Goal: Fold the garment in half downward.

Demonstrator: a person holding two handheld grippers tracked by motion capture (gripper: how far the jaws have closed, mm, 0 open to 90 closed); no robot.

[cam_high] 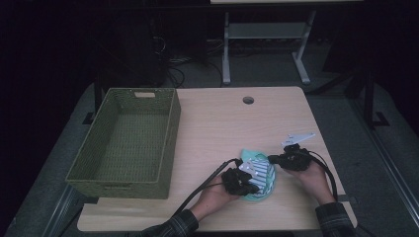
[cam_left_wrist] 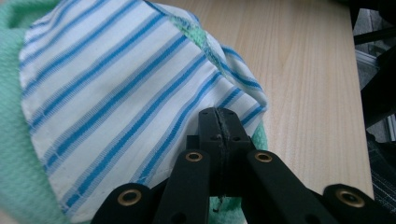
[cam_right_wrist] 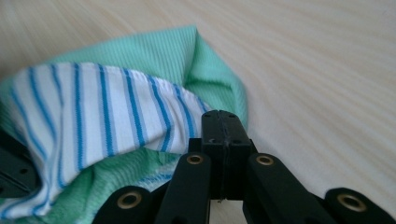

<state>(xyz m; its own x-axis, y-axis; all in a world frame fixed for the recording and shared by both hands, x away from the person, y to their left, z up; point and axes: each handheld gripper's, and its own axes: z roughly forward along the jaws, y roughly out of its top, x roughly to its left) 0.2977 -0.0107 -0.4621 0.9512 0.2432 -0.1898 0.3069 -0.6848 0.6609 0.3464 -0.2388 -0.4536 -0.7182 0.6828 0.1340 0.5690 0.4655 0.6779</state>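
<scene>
Striped cloth (cam_high: 260,171): white fabric with blue stripes, lying bunched on top of a green cloth (cam_high: 257,193) on the wooden table (cam_high: 222,123), at roughly five o'clock of the tabletop, near the person's edge. Left gripper (cam_high: 248,183): at about seven o'clock of the cloth pile, jaws clenched together; in the left gripper view the tips (cam_left_wrist: 219,116) meet at the hem of the striped cloth (cam_left_wrist: 116,107), and whether a fold is pinched between them cannot be told. Green cloth (cam_left_wrist: 18,154) shows beneath the striped one along the nine o'clock side of that view. Right gripper (cam_high: 276,159): at about two o'clock of the pile, jaws likewise clenched; in the right gripper view the closed tips (cam_right_wrist: 222,119) sit at the edge where the striped cloth (cam_right_wrist: 93,112) overlaps the green cloth (cam_right_wrist: 163,51), the grasp itself hidden by the jaws. Left hand (cam_high: 217,195) and right hand (cam_high: 309,177): enter from six o'clock, plaid sleeves at the wrists, a black cable trailing from each gripper. Woven green basket (cam_high: 170,143): rectangular, standing at nine o'clock of the table, well apart from the cloths. Round cable hole (cam_high: 248,100): at twelve o'clock of the tabletop.
</scene>
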